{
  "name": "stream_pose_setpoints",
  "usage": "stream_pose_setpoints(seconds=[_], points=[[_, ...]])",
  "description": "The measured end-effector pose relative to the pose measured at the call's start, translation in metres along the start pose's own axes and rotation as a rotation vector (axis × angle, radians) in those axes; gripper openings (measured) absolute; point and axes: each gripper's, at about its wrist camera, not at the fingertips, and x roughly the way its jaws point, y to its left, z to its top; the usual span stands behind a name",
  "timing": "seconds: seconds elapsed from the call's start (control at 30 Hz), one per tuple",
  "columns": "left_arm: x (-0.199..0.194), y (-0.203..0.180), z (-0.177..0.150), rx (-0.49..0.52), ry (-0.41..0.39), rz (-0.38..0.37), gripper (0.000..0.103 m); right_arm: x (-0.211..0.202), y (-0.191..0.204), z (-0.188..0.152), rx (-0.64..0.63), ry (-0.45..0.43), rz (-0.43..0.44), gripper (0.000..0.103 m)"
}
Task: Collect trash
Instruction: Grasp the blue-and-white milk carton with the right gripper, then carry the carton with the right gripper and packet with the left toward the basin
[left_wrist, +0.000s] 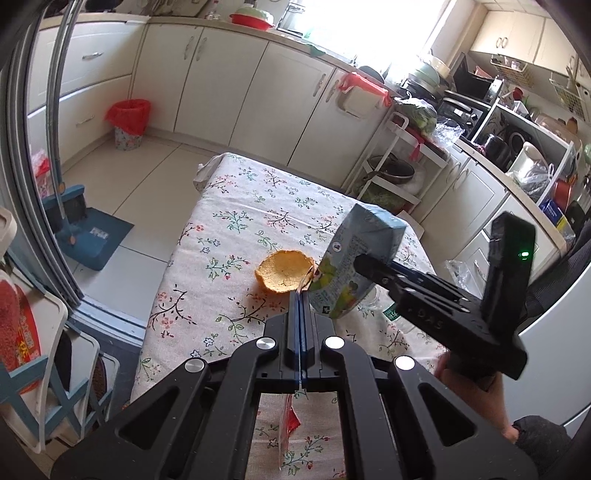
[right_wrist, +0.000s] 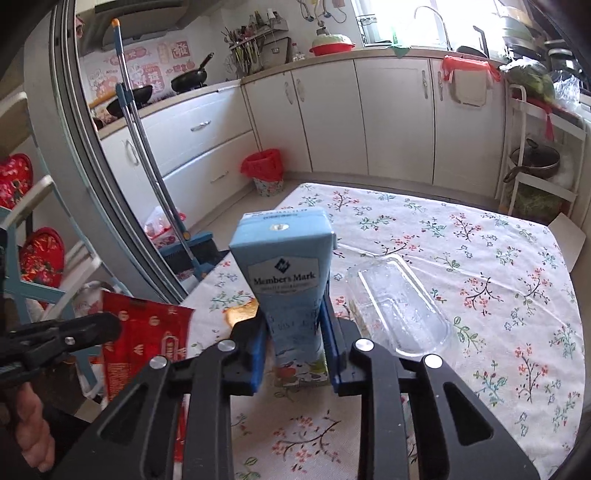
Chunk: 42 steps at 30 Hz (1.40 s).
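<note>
A light blue drink carton (right_wrist: 284, 266) stands tilted on the flowered tablecloth (right_wrist: 480, 258). My right gripper (right_wrist: 291, 314) is shut on its lower half, blue pads pressed to both sides. In the left wrist view the same carton (left_wrist: 354, 251) leans by the right gripper's near finger (left_wrist: 373, 267). My left gripper (left_wrist: 300, 295) is shut on a thin red packet (left_wrist: 290, 421), which hangs below the jaws; the packet (right_wrist: 144, 332) also shows in the right wrist view. An orange peel (left_wrist: 284, 271) lies just ahead of the left fingertips. A clear plastic tray (right_wrist: 399, 306) lies right of the carton.
A small bin with a red liner (left_wrist: 128, 123) stands on the floor by the cabinets, beyond the table's far left corner. A broom and blue dustpan (left_wrist: 74, 221) lean at the left. A white rack (left_wrist: 388, 173) with pots stands past the table's far right. A person's hand (left_wrist: 476, 387) holds the right gripper.
</note>
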Motion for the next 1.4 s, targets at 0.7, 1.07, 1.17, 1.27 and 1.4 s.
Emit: stream_pose_setpoints(seconds=[0.7, 1.07, 1.17, 1.27, 1.4], points=[[-0.020, -0.004, -0.012, -0.028, -0.052, -0.055, 0.000, -0.088, -0.001, -0.045, 0.089, -0.083, 0.068, 0.027], [-0.043, -0.012, -0.026, -0.016, -0.099, -0.086, 0.000, -0.125, 0.015, -0.094, 0.119, -0.065, 0.098, 0.027], [-0.046, -0.012, -0.028, -0.017, -0.103, -0.093, 0.000, -0.135, 0.023, -0.114, 0.117, -0.044, 0.099, 0.027], [-0.049, -0.011, -0.032, -0.030, -0.103, -0.103, 0.000, -0.143, 0.027, -0.132, 0.135, -0.022, 0.108, 0.027], [-0.052, -0.012, -0.039, -0.030, -0.097, -0.112, 0.000, -0.148, 0.032, -0.154, 0.159, 0.013, 0.114, 0.027]])
